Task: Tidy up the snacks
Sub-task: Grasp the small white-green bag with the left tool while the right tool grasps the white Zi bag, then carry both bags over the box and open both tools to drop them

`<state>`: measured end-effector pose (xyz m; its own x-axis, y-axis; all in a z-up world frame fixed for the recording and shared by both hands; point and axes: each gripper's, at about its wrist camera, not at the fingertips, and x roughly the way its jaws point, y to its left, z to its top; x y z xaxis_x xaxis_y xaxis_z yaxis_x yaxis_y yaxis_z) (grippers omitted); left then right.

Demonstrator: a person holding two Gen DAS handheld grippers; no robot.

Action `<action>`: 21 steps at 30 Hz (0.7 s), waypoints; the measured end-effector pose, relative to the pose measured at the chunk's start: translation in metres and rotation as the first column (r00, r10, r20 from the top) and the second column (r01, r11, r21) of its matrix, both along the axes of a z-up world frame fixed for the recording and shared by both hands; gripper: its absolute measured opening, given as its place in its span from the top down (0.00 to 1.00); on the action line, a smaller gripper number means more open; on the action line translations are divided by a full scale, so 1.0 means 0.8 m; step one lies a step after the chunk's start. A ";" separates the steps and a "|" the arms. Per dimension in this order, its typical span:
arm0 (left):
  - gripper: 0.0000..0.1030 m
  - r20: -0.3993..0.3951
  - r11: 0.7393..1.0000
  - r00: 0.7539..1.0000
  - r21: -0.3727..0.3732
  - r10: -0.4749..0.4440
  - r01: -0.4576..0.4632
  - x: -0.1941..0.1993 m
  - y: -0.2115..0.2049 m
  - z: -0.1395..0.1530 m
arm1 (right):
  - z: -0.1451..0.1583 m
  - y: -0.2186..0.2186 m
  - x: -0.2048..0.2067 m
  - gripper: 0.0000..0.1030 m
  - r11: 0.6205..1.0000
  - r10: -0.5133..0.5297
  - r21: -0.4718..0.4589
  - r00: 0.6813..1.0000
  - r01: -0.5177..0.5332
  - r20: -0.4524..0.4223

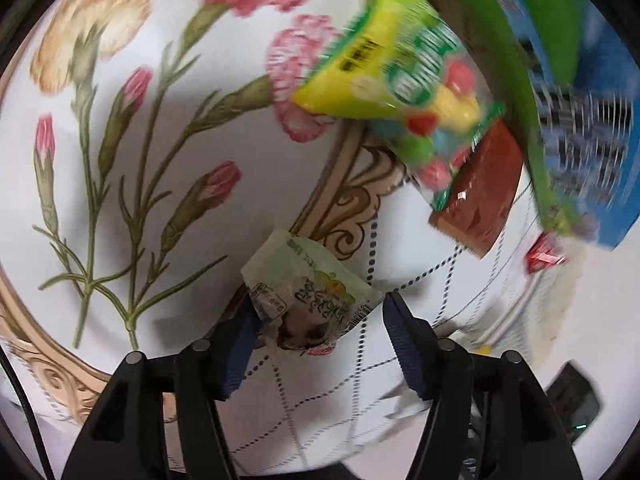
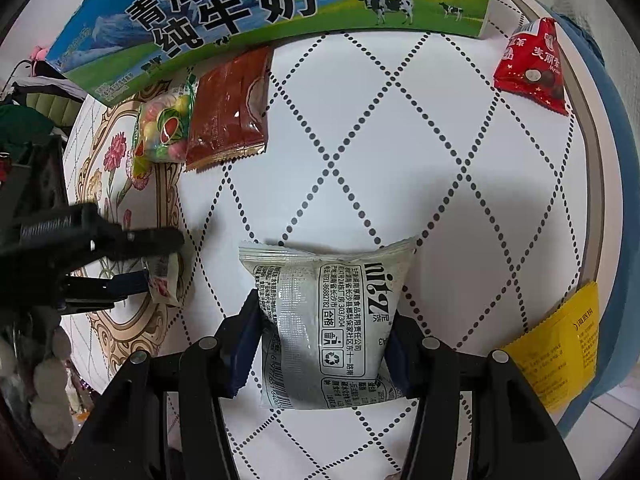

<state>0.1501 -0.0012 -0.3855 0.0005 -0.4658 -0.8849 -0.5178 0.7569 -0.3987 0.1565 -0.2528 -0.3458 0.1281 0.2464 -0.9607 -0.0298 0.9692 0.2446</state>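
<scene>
My left gripper [image 1: 320,320] holds a small pale green snack packet [image 1: 304,292] above the flowered tablecloth; the jaws look wide and only the left pad touches it. That gripper also shows in the right wrist view [image 2: 160,256] with the packet [image 2: 166,280] between its fingers. My right gripper [image 2: 324,340] is shut on a silver-white snack bag [image 2: 332,320] over the diamond-patterned cloth. A yellow-green candy bag [image 1: 400,80] and a brown sachet [image 1: 480,192] lie beside a milk carton box [image 2: 260,12].
A red triangular snack [image 2: 532,60] lies at the far right of the table. A yellow sachet [image 2: 560,344] lies at the right edge. The table rim [image 2: 592,160] curves along the right, with blue fabric beyond. Clutter stands off the left edge.
</scene>
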 end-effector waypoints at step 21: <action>0.46 0.414 0.908 0.811 0.258 -0.413 0.330 0.072 -0.139 0.218 | 0.120 -0.049 0.026 0.45 0.994 -0.045 0.104 0.983 0.026 0.180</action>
<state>0.2075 -0.1126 -0.2115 0.2737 -0.3591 -0.8923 0.0225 0.9298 -0.3674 0.1771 -0.2917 -0.2502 0.3091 0.3327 -0.8909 -0.0490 0.9411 0.3344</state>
